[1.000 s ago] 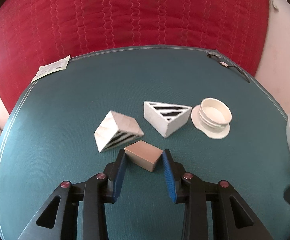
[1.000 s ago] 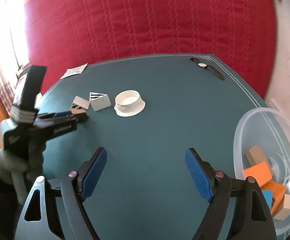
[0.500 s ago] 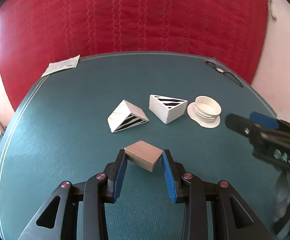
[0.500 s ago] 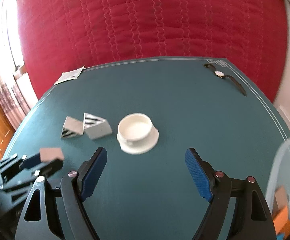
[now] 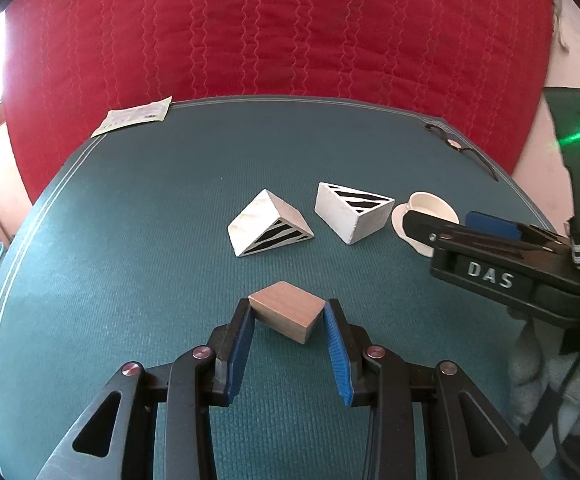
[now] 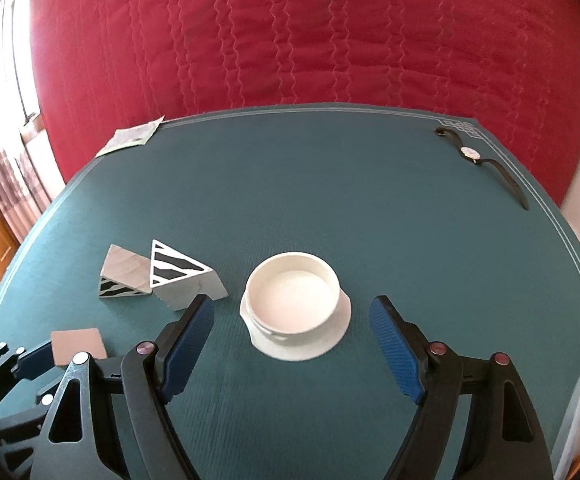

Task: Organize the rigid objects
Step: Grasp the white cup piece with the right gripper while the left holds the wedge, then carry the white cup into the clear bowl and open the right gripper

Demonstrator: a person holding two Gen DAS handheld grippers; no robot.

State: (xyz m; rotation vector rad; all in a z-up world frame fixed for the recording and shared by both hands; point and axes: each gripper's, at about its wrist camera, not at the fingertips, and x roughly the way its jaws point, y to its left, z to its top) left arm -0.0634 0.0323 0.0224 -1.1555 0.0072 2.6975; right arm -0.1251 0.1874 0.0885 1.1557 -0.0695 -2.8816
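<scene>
Green table [image 5: 130, 240]; wooden block [image 5: 288, 311] corner-forward, clamped crosswise by left gripper [image 5: 289, 322]

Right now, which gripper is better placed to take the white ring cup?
Right. The right gripper is open, its jaws just narrowing, with the white ring cup centred just ahead of its fingertips. The left gripper is shut on the tan wooden block, so it is busy.
</scene>
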